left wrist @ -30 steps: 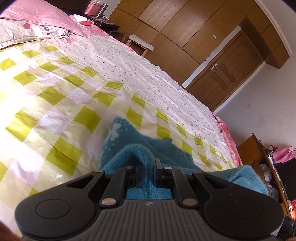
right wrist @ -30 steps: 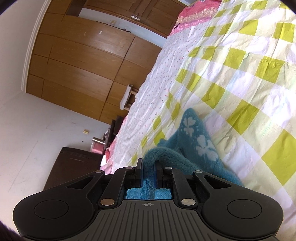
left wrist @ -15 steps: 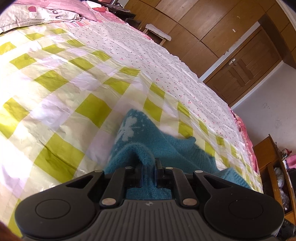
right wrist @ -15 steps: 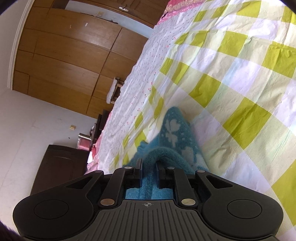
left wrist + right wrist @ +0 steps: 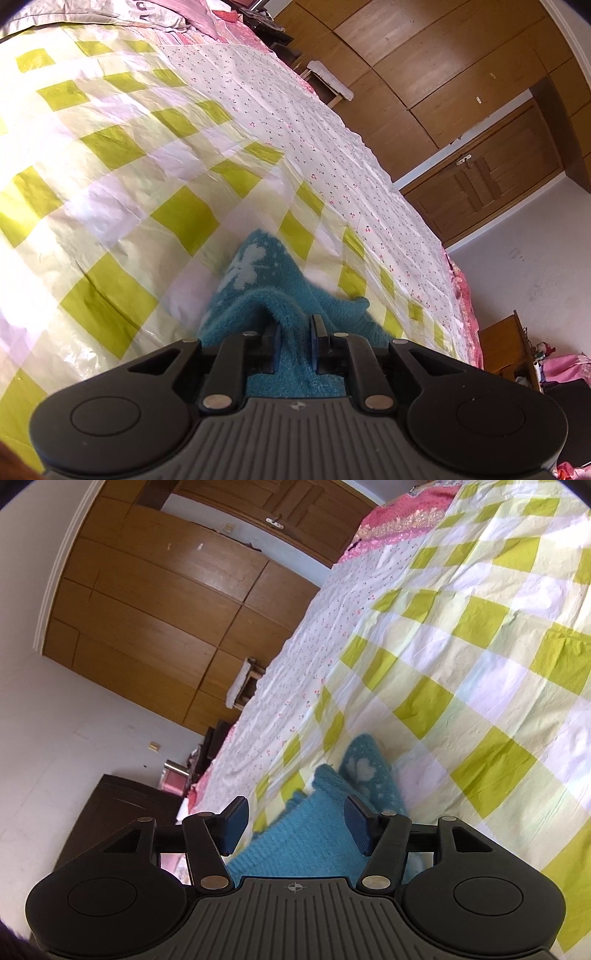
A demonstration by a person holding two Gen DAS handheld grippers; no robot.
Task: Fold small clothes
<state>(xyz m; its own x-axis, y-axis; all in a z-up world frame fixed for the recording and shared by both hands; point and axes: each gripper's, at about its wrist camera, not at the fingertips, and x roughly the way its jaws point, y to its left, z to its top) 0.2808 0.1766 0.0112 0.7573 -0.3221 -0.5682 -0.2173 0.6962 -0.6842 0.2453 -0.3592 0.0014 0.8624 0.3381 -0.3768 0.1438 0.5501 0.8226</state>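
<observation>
Sunlit bed (image 5: 110,155) under green-checked cover, wooden wardrobe (image 5: 155,602), white wall (image 5: 517,266), small stool (image 5: 332,83)

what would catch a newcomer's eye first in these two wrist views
The fuzzy teal garment with pale flower shapes stands out, lying on the yellow-green checked bedcover. The left hand-held gripper pinches a raised fold of it, while the right hand-held gripper is opening, pads clear of the knit beneath. Behind, a brown wooden wardrobe fills the wall.
</observation>
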